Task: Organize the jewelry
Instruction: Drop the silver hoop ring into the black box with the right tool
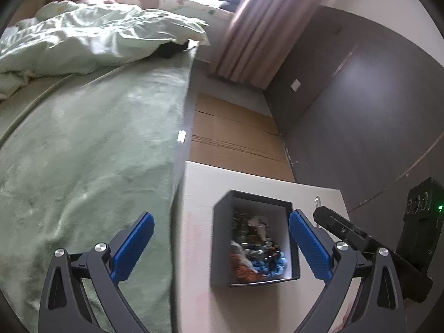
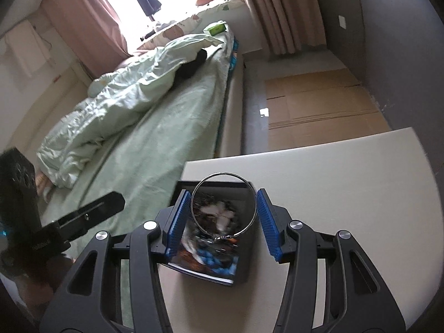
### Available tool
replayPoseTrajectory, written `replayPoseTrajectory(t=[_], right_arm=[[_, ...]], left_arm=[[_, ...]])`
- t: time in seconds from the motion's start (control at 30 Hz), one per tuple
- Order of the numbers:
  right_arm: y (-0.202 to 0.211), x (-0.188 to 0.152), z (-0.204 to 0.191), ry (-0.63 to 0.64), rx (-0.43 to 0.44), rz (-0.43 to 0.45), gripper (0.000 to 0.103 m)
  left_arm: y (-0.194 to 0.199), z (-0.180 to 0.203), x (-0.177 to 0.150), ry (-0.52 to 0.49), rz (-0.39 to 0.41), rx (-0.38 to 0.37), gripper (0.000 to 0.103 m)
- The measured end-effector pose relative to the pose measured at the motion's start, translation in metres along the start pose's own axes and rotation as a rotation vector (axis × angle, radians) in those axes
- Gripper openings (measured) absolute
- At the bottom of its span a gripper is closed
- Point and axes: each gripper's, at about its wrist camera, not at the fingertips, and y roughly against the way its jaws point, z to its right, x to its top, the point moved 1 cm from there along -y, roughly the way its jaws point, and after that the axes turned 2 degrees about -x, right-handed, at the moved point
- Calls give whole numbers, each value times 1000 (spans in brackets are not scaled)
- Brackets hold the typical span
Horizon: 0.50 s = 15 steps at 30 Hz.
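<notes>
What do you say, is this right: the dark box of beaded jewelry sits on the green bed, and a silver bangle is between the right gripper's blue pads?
Not quite. The dark box sits on the white table beside the green bed, not on it, as the left wrist view shows. The silver bangle is indeed between the right gripper's blue pads.

Both the left gripper and the right gripper are showing black angular arms with triangular cutouts, silver round screws behind the jaws, and ribbed blue pads lining the jaws' inner faces.
</notes>
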Motion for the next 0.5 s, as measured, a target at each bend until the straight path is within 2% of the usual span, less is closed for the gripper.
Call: replayPoseTrajectory(t=[0.03,0.07,0.1,0.17,0.3,0.5], right_arm=[[-2,1,0,-20,7,-1,72],[-3,2,1,-29,4,7,91],[-3,2,1,-34,6,19,96],[2,2,2,-33,19,29,95],[14,0,10,-34,-11,38,96],[40,-12,25,-49,-30,51,96]], left_arm=[[3,-4,0,7,3,1,95],[6,-7,1,15,8,4,95],[10,-11,1,23,14,8,95],[14,-15,1,32,20,10,95],[22,-16,-1,46,29,7,95],[27,-4,-8,19,30,-2,95]])
